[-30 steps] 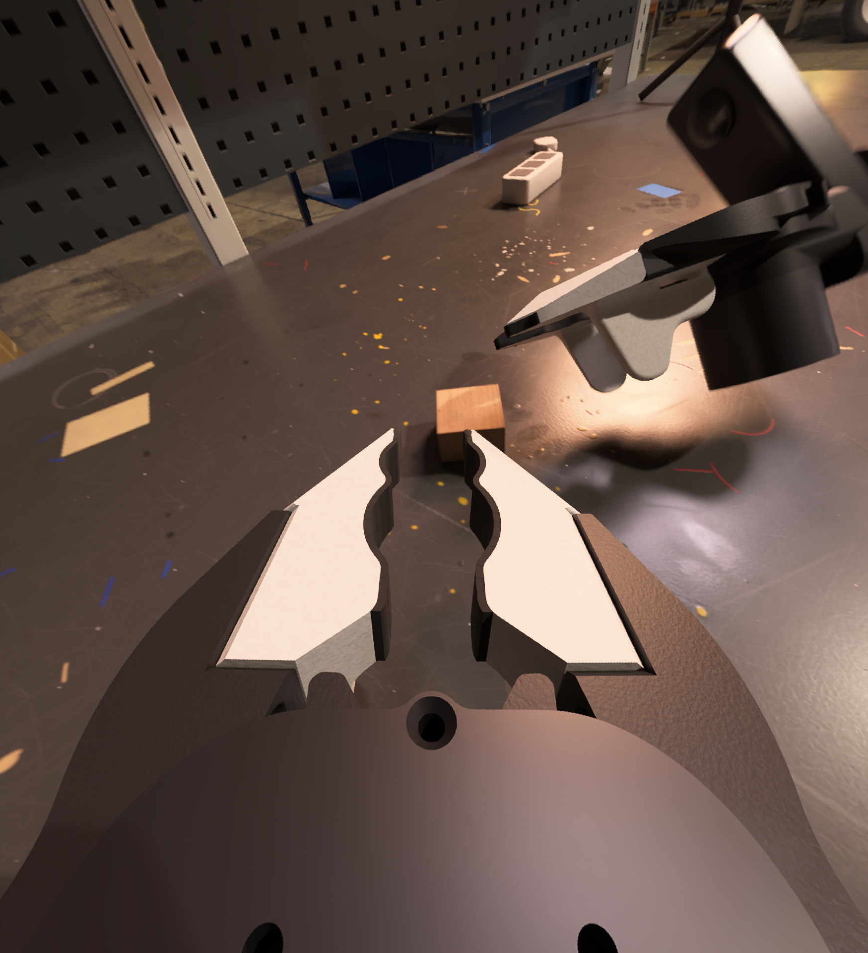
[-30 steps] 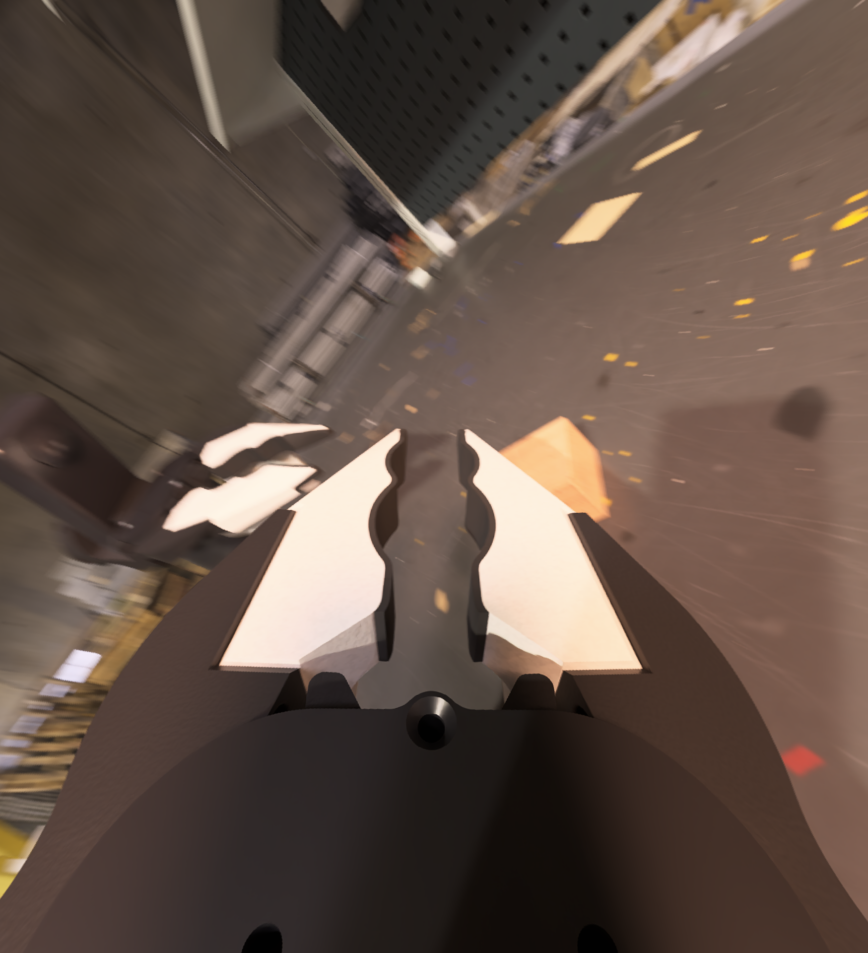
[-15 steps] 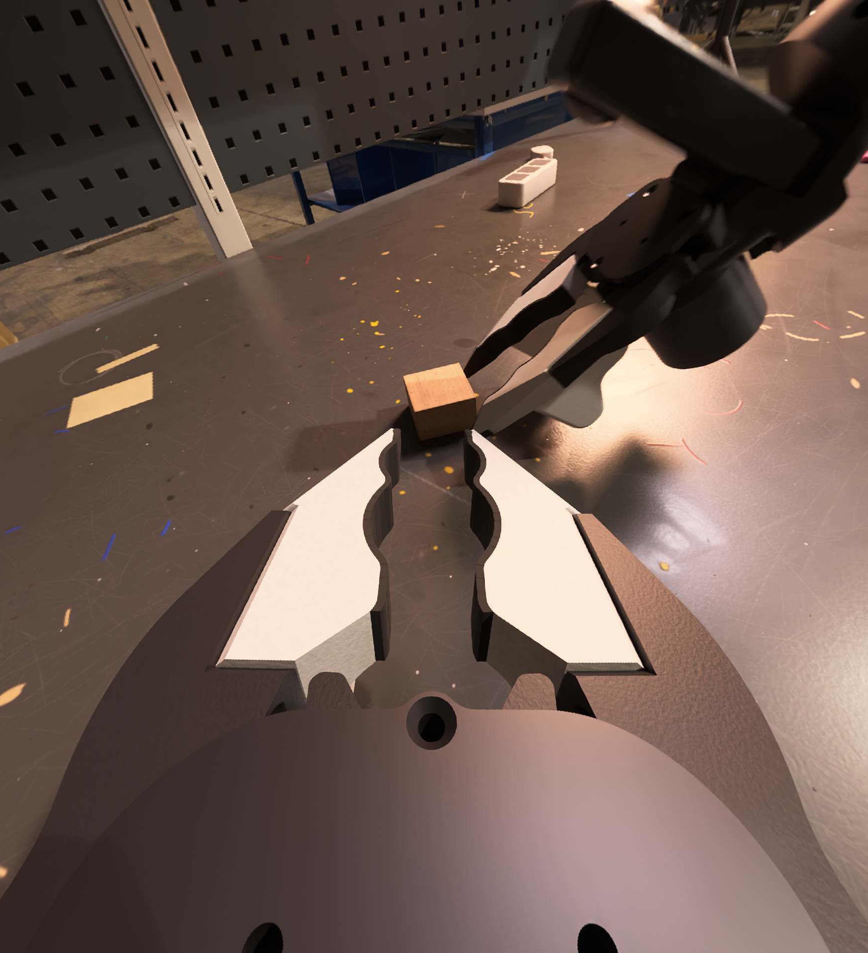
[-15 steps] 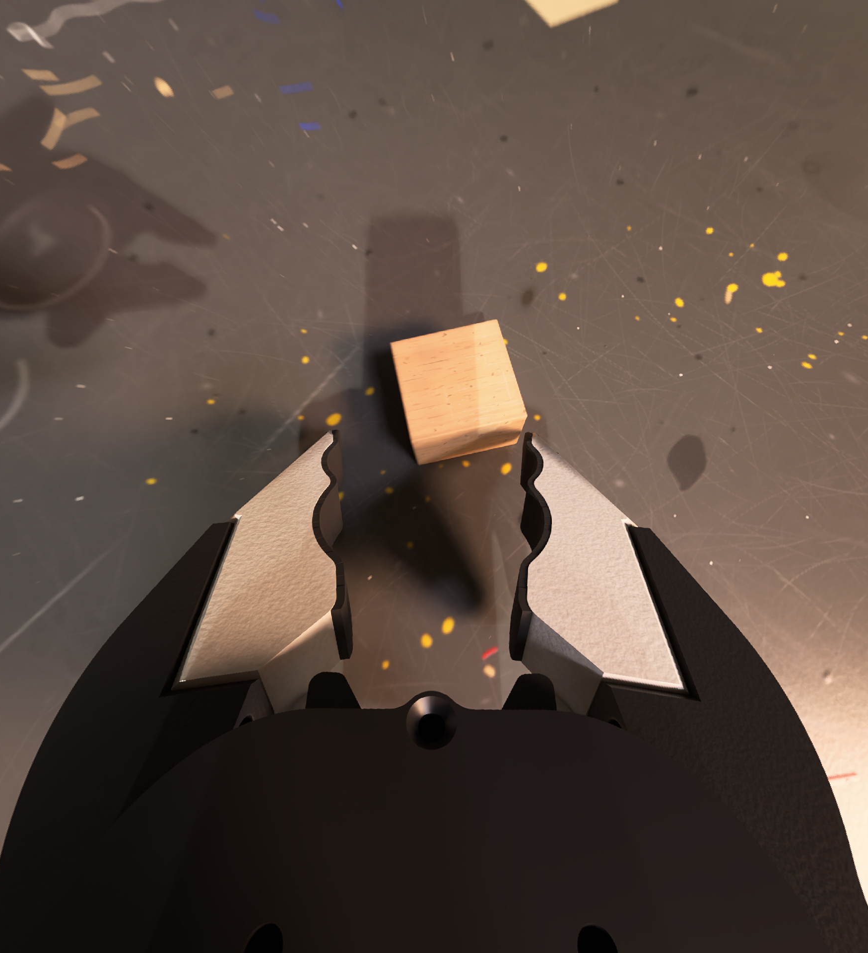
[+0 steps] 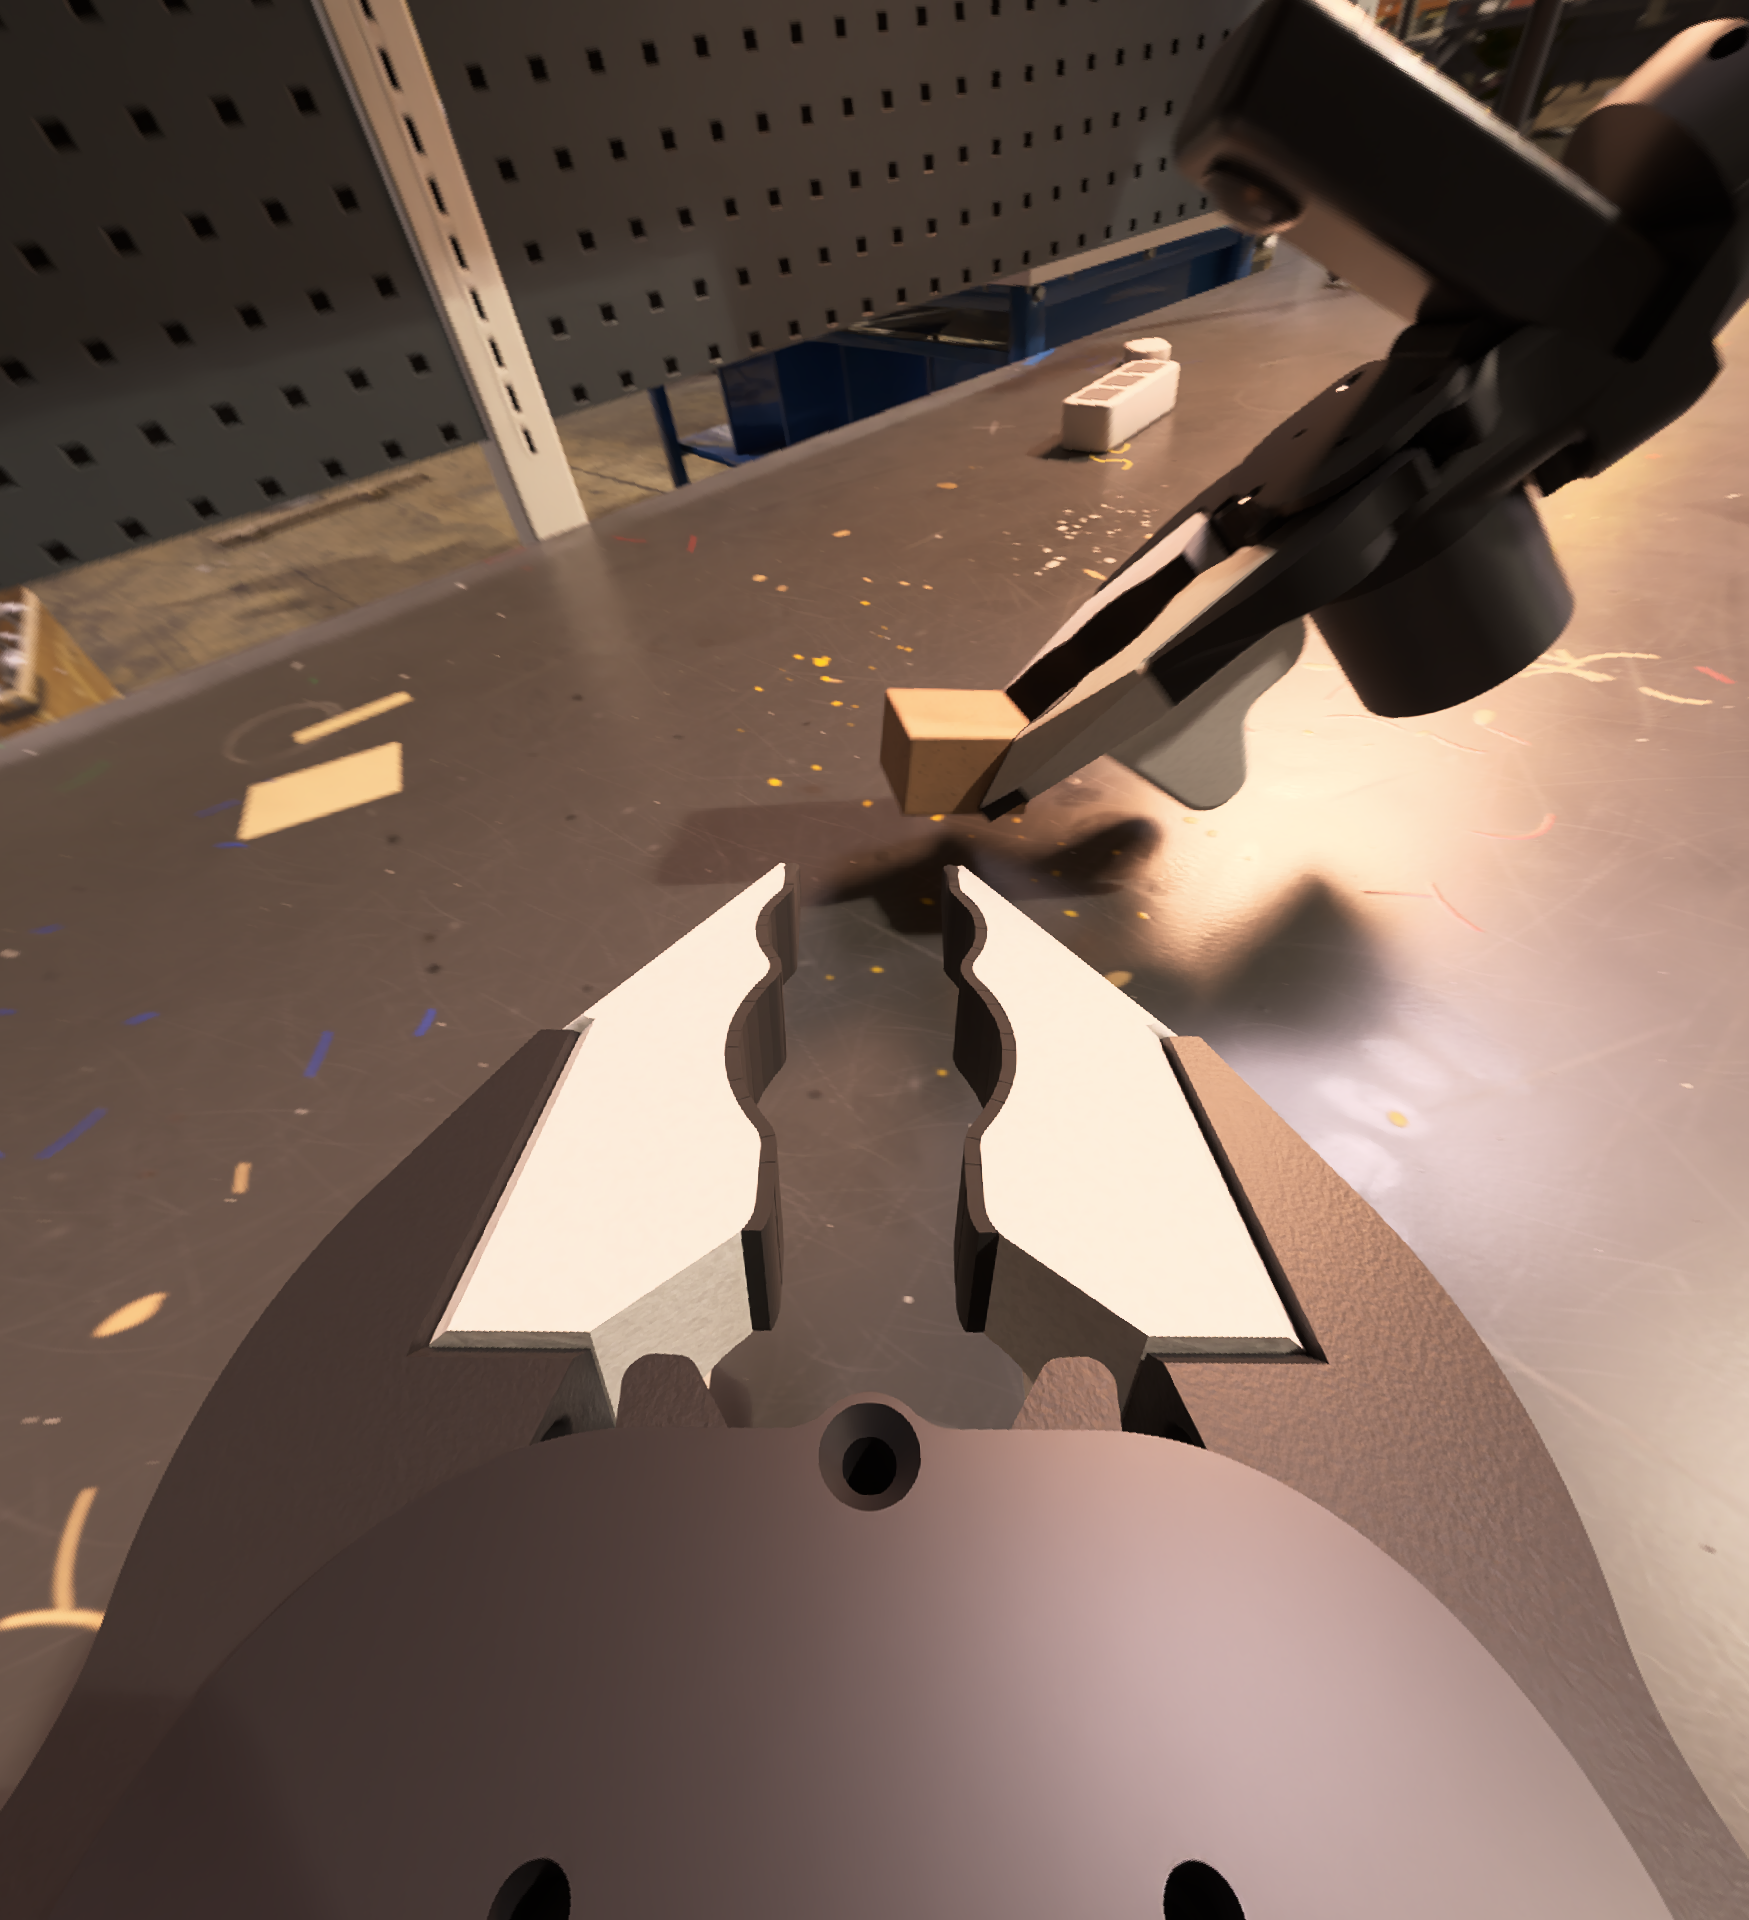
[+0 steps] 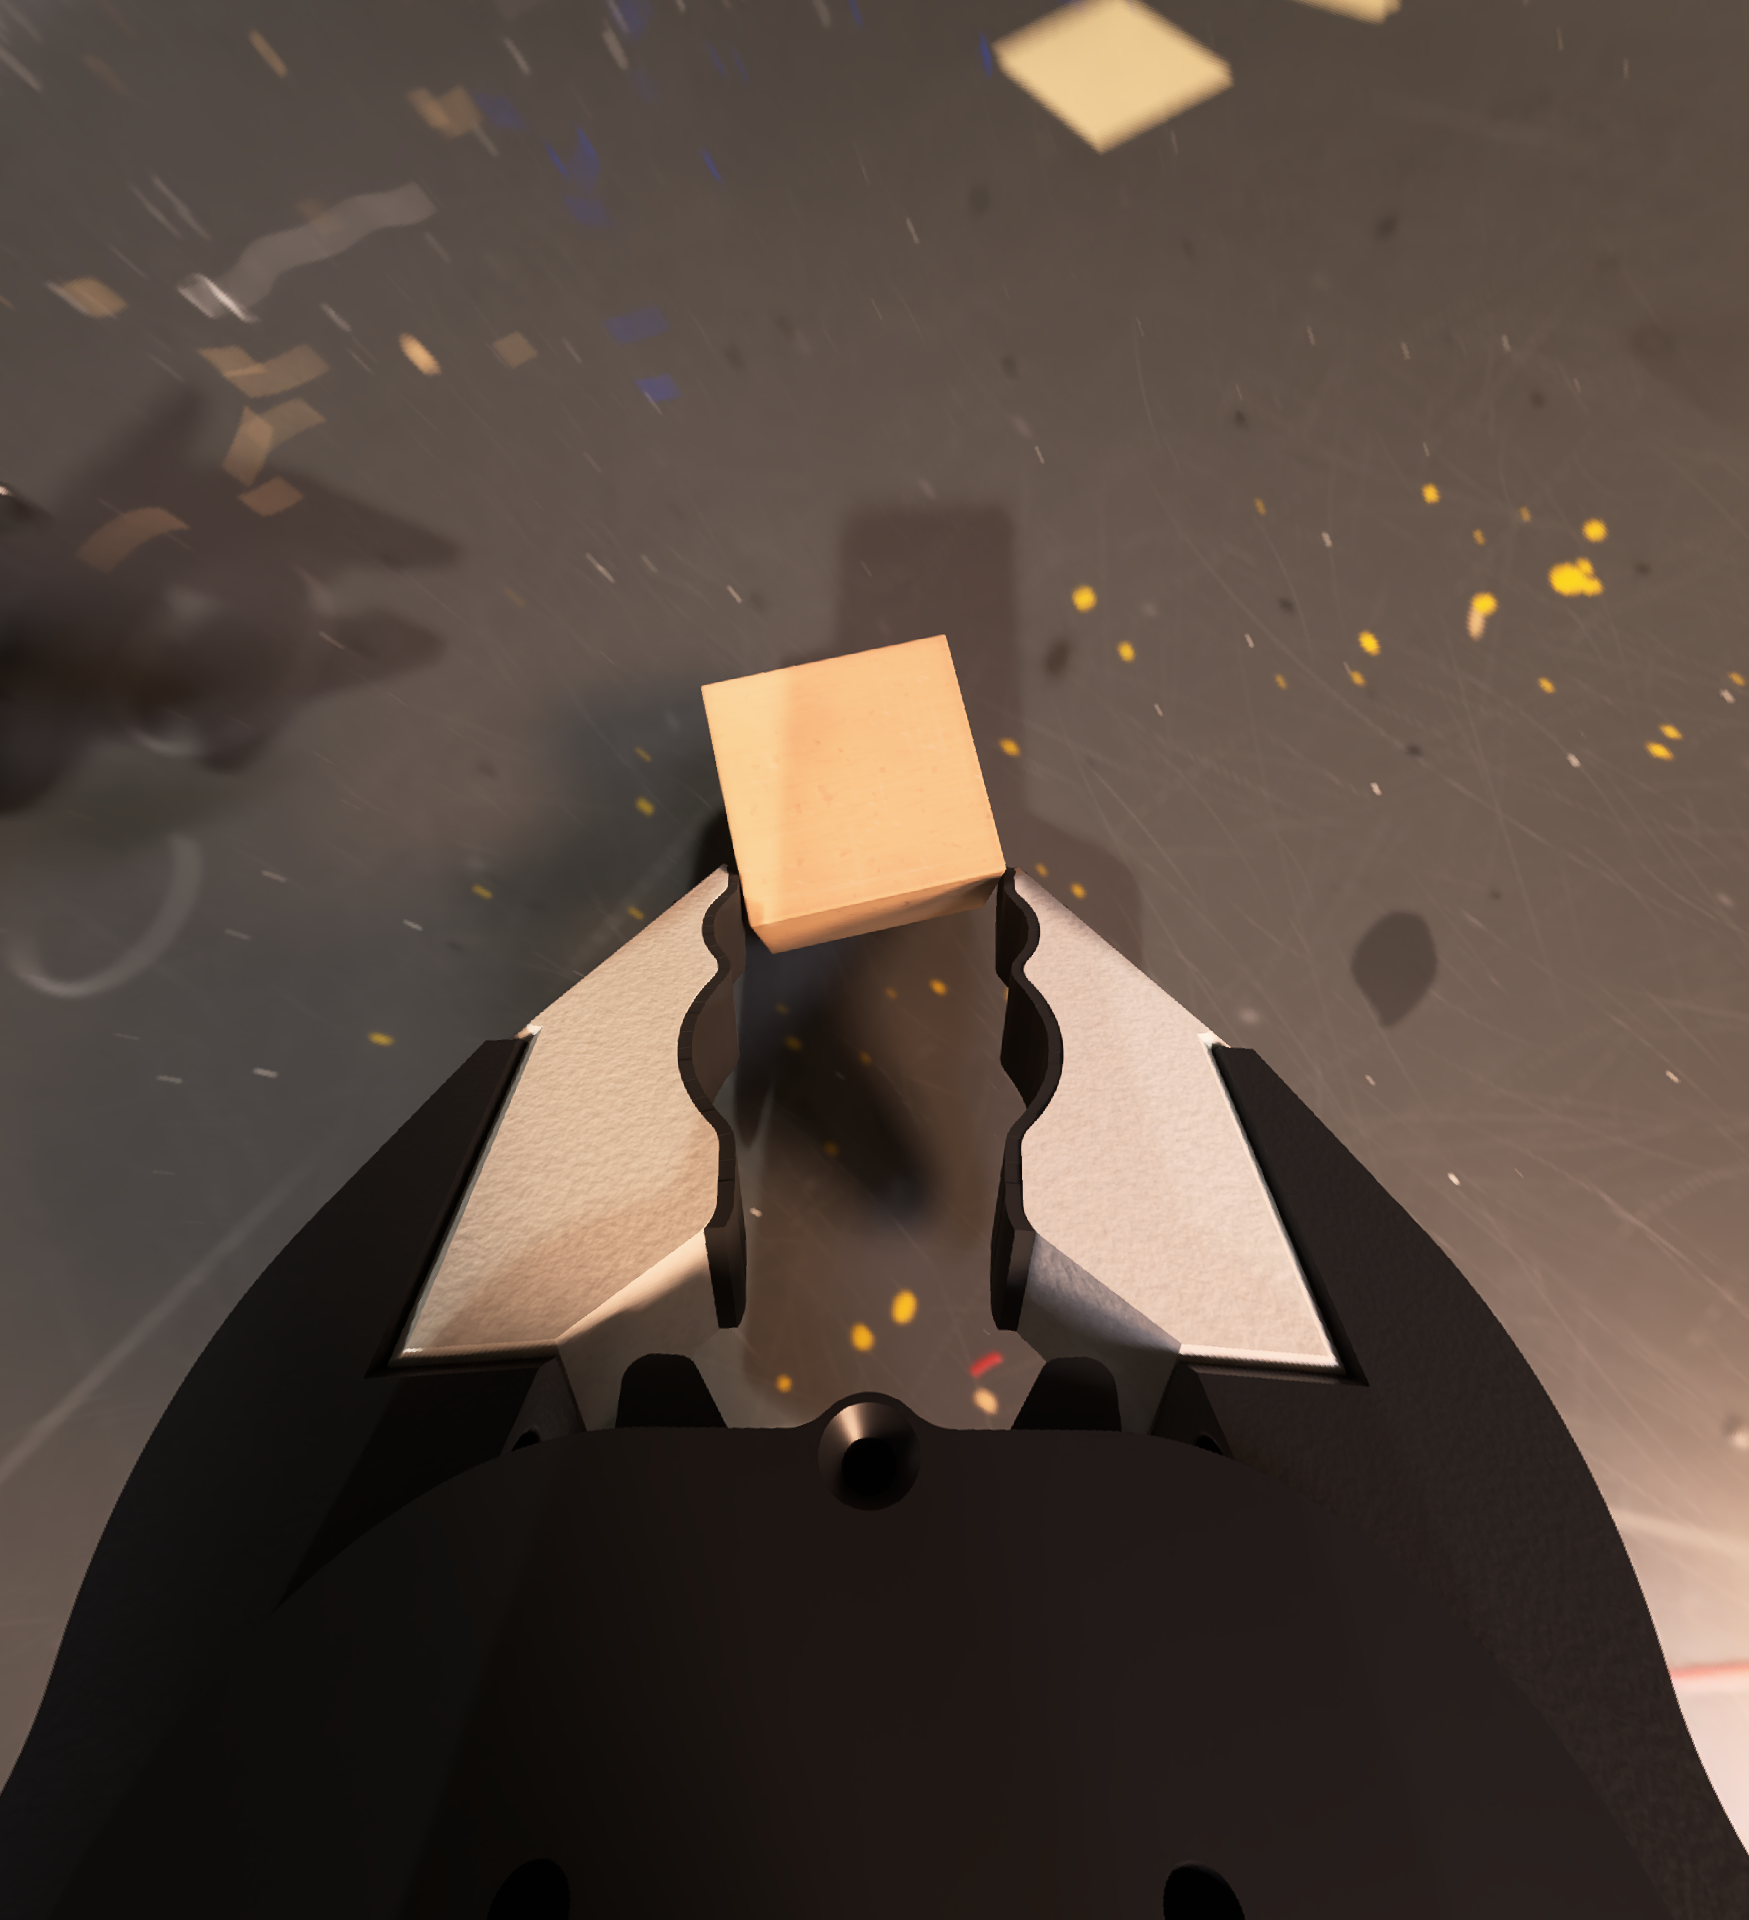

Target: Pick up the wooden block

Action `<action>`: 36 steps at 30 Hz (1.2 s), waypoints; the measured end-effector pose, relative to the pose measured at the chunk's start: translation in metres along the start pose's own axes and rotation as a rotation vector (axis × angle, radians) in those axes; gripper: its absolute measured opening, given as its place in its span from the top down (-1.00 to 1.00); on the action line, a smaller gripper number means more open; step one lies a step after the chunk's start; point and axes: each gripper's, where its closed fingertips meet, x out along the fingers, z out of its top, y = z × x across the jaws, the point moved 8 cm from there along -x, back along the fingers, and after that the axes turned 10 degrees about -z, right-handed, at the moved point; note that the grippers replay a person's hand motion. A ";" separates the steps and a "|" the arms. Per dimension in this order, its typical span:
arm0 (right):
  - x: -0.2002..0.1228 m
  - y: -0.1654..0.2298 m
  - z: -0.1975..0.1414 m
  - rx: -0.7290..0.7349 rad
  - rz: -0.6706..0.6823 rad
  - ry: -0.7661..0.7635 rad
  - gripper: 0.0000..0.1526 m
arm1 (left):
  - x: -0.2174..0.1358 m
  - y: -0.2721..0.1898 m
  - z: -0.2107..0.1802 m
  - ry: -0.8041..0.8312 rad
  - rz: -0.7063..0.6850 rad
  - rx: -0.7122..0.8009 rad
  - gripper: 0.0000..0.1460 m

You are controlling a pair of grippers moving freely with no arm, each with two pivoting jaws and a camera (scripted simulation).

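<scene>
- The left hand-held gripper (image 5: pixel 870 883) stays low over the counter (image 5: pixel 434 935), with its fingers apart and nothing between them.
- The wooden block (image 6: pixel 854 790) now sits between the fingertips of the right hand-held gripper (image 6: pixel 865 899), which half a second ago was open just before it.
- In the left wrist view the block seems raised off the counter, its shadow apart below, though blur makes this uncertain.
- I judge the lift as begun; the grip is only at the tips.
</scene>
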 end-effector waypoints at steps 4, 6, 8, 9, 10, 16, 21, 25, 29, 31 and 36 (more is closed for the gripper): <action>-0.015 0.003 0.021 0.121 0.206 -0.200 0.36 | -0.005 0.014 0.010 -0.014 0.074 0.070 0.58; -0.019 0.005 0.033 0.169 0.311 -0.286 0.36 | -0.005 0.022 0.014 -0.027 0.105 0.083 0.53; -0.020 0.005 0.043 0.210 0.418 -0.356 0.37 | -0.002 0.025 0.019 -0.040 0.131 0.102 0.41; -0.019 0.005 0.047 0.231 0.449 -0.381 0.36 | 0.001 0.023 0.022 -0.041 0.140 0.119 0.32; -0.017 0.005 0.051 0.265 0.496 -0.396 0.36 | 0.005 0.020 0.025 -0.043 0.152 0.145 0.21; 0.001 -0.002 0.064 0.555 0.796 -0.446 0.36 | 0.036 0.010 0.031 0.031 0.268 0.326 -0.28; 0.016 0.002 0.066 0.511 0.796 -0.484 0.36 | 0.048 0.019 0.023 0.093 0.336 0.359 -0.30; 0.015 0.010 0.073 0.317 0.672 -0.573 0.36 | 0.059 0.024 0.018 0.132 0.372 0.371 -0.28; 0.019 0.018 0.074 0.107 0.589 -0.657 0.36 | 0.069 0.030 0.012 0.164 0.401 0.347 -0.32; 0.023 0.022 0.073 0.068 0.597 -0.663 0.36 | 0.073 0.031 0.011 0.172 0.412 0.346 -0.32; 0.028 0.026 0.070 0.036 0.579 -0.687 0.36 | 0.081 0.033 0.007 0.149 0.443 0.367 -0.22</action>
